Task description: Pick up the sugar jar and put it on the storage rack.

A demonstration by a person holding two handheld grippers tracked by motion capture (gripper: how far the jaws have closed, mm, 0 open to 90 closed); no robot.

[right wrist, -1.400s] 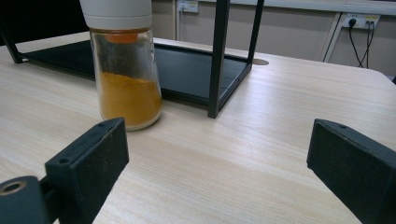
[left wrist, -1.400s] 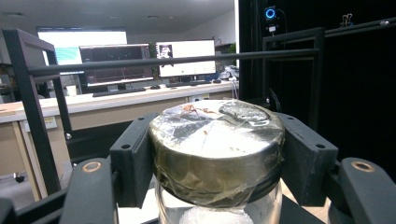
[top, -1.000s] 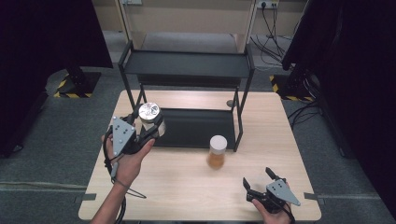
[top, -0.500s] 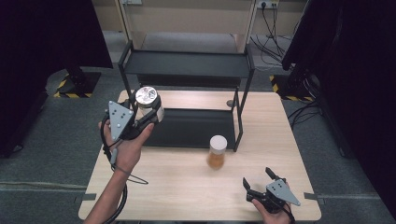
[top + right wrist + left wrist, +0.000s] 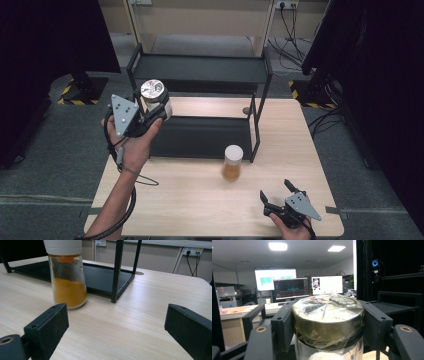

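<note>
My left gripper [image 5: 150, 107] is shut on a clear glass jar [image 5: 154, 97] with a taped, silvery-gold lid, held up in the air at the left end of the black two-tier rack [image 5: 200, 67]. In the left gripper view the jar's lid [image 5: 327, 316] sits squeezed between both black jaws. A second jar [image 5: 232, 162] with a white cap and orange powder stands on the wooden table [image 5: 190, 200] in front of the rack. My right gripper [image 5: 281, 194] rests open near the table's front right edge; its view has the orange-powder jar [image 5: 67, 277] ahead to the left.
The rack's lower shelf [image 5: 200, 137] lies on the table and its upper shelf sits farther back. A rack leg [image 5: 116, 271] stands just right of the orange jar. Black curtains flank both sides. Cables [image 5: 295, 20] lie on the floor beyond the table.
My left gripper has lifted the taped-lid jar upward and a little farther back, from beside the lower shelf to the level of the upper one. The right gripper has stayed put.
</note>
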